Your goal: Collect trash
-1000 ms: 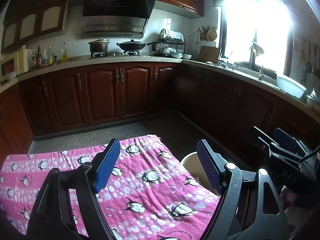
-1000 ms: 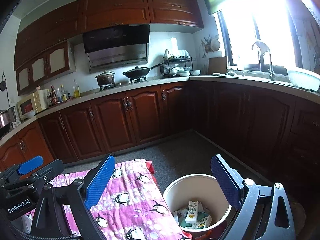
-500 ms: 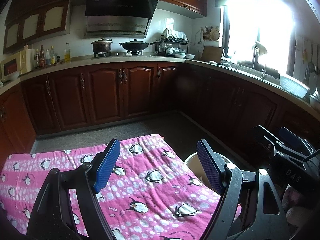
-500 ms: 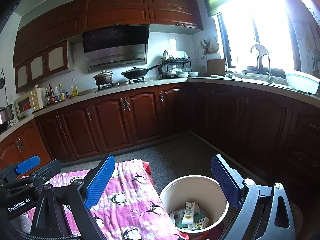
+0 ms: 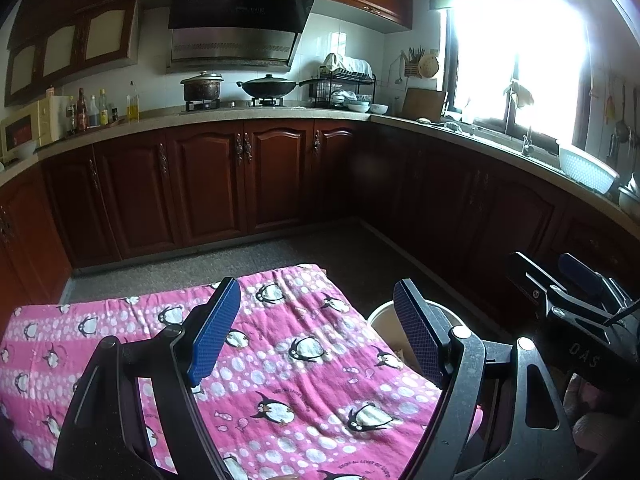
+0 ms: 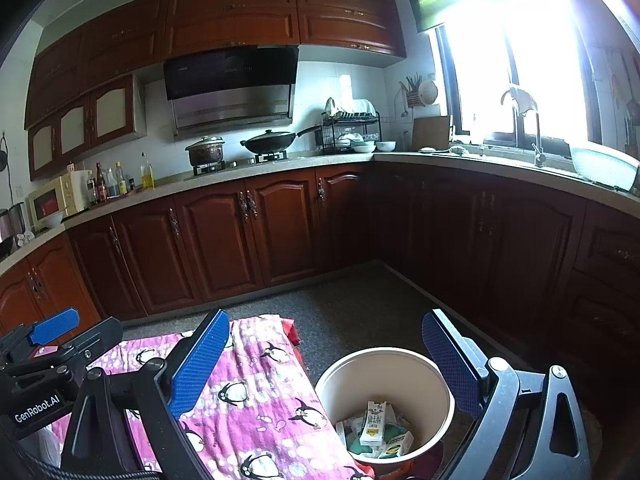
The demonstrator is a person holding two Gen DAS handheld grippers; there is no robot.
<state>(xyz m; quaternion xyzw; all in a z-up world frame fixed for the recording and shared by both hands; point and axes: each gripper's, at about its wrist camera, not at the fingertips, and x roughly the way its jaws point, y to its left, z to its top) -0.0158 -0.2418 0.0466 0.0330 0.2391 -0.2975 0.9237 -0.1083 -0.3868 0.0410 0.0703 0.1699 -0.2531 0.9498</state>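
Both tongs stand wide open and hold nothing: the left tongs (image 5: 316, 332) hang over the pink penguin-printed cloth (image 5: 280, 360) that covers the table, and the right tongs (image 6: 326, 364) hang above the round cream plastic waste bucket (image 6: 436, 380) on the floor, just right of the table. The trash, a small white drink carton (image 6: 373, 420) with other crumpled packs, lies already at the bottom of the bucket. No trash is visible on the cloth, so I judge the collecting is at its end or between two pieces; the next move calls for finding another piece. "GenRobot.AI" and "DAS" are readable on the tongs' bodies; the carton's print is too small.
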